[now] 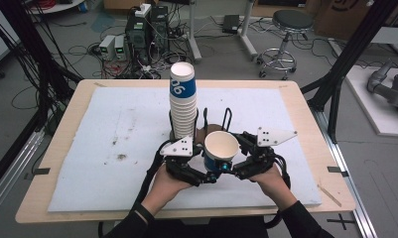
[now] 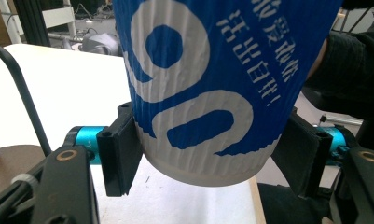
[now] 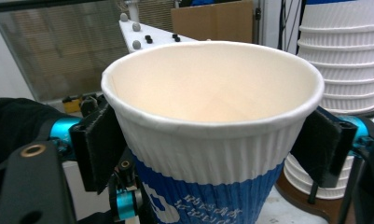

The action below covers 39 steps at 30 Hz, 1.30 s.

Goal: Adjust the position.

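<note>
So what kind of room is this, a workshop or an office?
Most likely a robotics lab: computer towers and tangled cables sit on the floor, a grey robot arm lies off to the side, and the table stands among black camera frames.

The paper cup (image 3: 212,135) between my two hand-held grippers is ribbed and matt outside, printed blue and white, with a smooth cream lining and a rolled rim; the stacked cups (image 1: 182,101) at centre frame have the same ridged paper walls. My left hand-held gripper (image 2: 208,161) has matt black pads (image 2: 121,156), glossy turquoise metal fittings and brass-looking rivets. The table (image 1: 305,106) shows pale wood edges under a matt, stained white sheet (image 1: 112,144).
</note>
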### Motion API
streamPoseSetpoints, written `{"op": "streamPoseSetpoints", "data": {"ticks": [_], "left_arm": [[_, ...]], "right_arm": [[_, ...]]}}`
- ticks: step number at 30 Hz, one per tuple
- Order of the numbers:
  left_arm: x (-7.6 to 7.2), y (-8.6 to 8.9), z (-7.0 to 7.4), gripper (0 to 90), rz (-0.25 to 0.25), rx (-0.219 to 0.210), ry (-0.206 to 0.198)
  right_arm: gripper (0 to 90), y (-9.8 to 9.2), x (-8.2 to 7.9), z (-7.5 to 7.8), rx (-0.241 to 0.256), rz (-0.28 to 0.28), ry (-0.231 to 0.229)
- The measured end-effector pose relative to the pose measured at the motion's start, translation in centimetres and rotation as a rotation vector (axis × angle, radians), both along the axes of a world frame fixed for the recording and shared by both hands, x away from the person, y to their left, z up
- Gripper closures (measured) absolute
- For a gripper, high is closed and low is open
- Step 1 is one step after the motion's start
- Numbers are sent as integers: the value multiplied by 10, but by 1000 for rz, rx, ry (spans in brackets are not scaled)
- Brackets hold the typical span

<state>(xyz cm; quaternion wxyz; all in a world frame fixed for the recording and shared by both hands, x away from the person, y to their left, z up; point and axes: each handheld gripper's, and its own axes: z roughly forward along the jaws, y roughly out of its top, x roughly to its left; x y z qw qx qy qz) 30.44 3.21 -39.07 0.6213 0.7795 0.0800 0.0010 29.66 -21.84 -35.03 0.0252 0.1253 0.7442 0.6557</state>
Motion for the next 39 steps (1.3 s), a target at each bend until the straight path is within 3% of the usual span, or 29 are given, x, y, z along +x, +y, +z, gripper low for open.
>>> {"op": "streamPoseSetpoints", "data": {"ticks": [4,7,14,22,26,39], "left_arm": [[0,0,0,302,-1,-7,-2],[0,0,2,194,12,-46,11],[0,-1,3,194,11,-63,13],[1,-5,3,194,23,-52,8],[0,-3,4,288,17,-54,-6],[-1,-3,3,292,17,-52,-21]], "right_arm": [[221,0,-1,0,-1,3,-10],[232,0,-1,1,-4,-3,-22],[236,1,-1,0,-10,-1,-23],[239,2,-2,0,-13,-1,-19],[239,3,-2,0,-16,-7,-22],[180,3,-1,2,-10,13,0]]}}
